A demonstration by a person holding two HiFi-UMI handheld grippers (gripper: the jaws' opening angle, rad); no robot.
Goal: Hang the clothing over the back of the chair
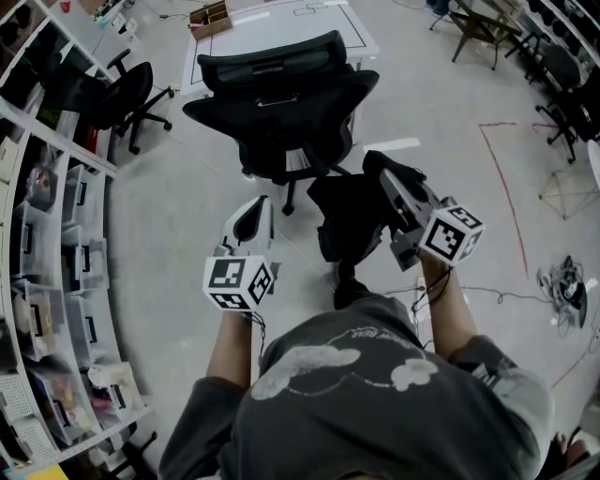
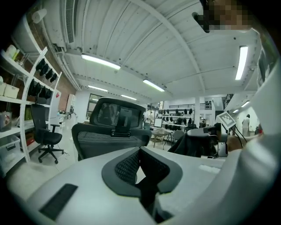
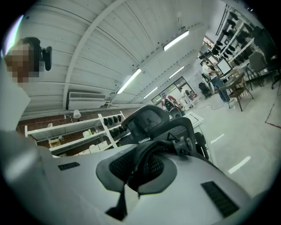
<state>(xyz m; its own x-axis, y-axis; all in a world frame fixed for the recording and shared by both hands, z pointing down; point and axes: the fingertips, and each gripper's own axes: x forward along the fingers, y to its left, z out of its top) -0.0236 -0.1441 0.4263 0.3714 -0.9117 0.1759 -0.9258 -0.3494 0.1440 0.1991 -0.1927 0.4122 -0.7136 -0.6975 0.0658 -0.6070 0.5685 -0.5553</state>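
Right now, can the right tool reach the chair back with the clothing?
Likely yes: the right tool is shut on the clothing, and the chair back stands close ahead with nothing seen between them.

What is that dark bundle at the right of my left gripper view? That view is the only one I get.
Observer: It's dark clothing. The right gripper view shows the right gripper shut on a fold of it.
Operator: Is any of it on the chair?
Observer: No. In the head view it hangs from that gripper, and the back of the chair is bare.
Operator: What's beyond the chair?
Observer: A white table with black lines drawn on its top.
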